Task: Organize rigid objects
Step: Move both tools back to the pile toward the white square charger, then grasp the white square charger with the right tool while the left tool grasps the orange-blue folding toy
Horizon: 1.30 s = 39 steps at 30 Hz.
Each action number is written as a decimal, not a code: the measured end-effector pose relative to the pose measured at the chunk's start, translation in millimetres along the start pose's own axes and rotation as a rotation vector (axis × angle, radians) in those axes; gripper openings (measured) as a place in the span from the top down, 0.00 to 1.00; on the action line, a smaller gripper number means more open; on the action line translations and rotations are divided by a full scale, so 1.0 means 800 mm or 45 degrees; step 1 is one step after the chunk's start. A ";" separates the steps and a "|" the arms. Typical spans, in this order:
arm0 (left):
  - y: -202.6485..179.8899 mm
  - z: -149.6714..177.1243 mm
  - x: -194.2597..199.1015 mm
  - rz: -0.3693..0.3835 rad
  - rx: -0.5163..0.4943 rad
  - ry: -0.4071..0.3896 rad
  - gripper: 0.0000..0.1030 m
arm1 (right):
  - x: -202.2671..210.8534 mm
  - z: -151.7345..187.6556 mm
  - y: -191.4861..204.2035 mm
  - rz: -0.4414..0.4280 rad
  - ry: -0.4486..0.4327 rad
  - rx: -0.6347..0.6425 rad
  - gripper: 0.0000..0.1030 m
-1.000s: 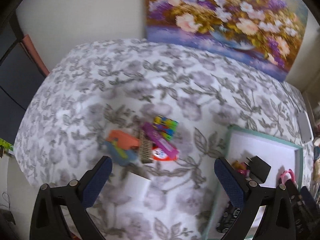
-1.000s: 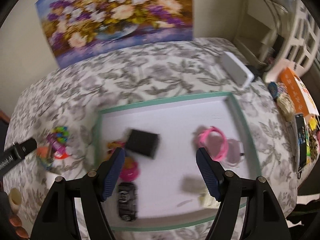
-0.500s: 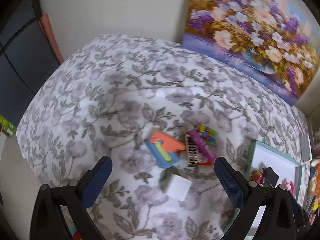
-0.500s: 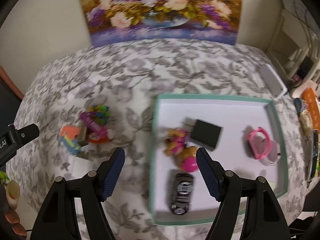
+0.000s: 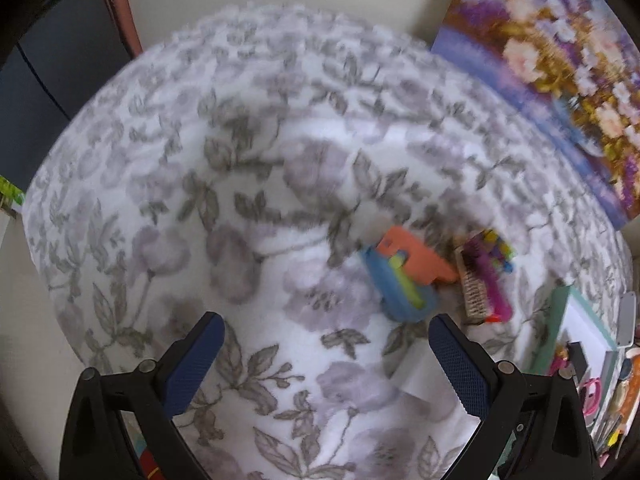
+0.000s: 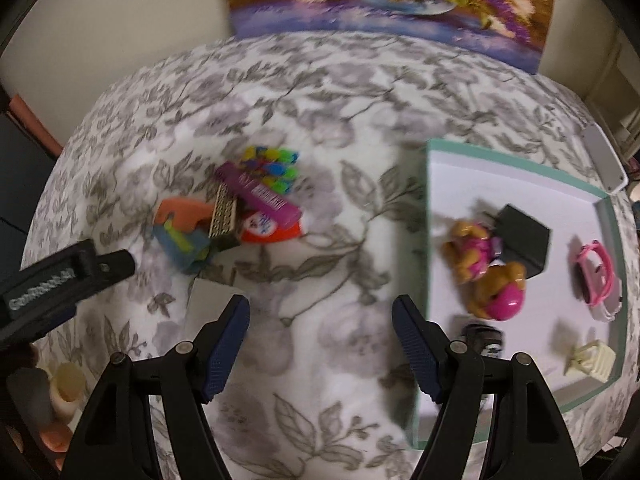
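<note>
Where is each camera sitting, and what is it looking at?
Left wrist: sits on the left gripper, looking down at the flowery cloth and toy pile; its open jaws show.
Right wrist: sits on the right gripper, looking at the toy pile and tray; its open jaws and the left gripper show.
Both share the toy pile and tray.

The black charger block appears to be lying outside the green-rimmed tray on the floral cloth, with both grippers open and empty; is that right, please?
Not quite: the black charger block lies inside the green-rimmed tray, beside the pink toy dog, as the right wrist view shows. The left gripper and right gripper are indeed open and empty.
</note>
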State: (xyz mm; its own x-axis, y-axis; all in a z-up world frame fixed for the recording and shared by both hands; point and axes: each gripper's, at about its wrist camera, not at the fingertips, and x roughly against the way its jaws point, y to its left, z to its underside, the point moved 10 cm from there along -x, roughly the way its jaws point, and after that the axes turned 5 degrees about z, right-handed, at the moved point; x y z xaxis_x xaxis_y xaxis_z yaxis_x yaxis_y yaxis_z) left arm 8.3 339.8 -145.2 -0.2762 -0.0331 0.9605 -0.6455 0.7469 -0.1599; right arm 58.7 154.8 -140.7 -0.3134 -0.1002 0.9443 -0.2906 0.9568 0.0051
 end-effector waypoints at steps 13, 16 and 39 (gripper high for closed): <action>0.049 -0.001 -0.035 -0.042 0.088 0.073 0.00 | -0.028 0.015 0.063 -0.055 0.024 0.118 0.28; 0.064 -0.004 -0.033 -0.055 0.105 0.067 0.00 | -0.031 0.015 0.076 -0.082 0.025 0.125 0.28; 0.100 -0.006 -0.017 0.007 0.207 0.052 0.00 | -0.060 0.019 0.094 0.009 -0.035 0.260 0.32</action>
State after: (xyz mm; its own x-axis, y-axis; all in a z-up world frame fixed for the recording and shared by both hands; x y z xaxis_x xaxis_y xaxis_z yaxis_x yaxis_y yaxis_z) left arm -36.2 402.7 -170.3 -0.2532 0.0005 0.9674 -0.7516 0.6295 -0.1971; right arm 37.9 227.4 -190.9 -0.3401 -0.1035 0.9347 -0.4644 0.8828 -0.0713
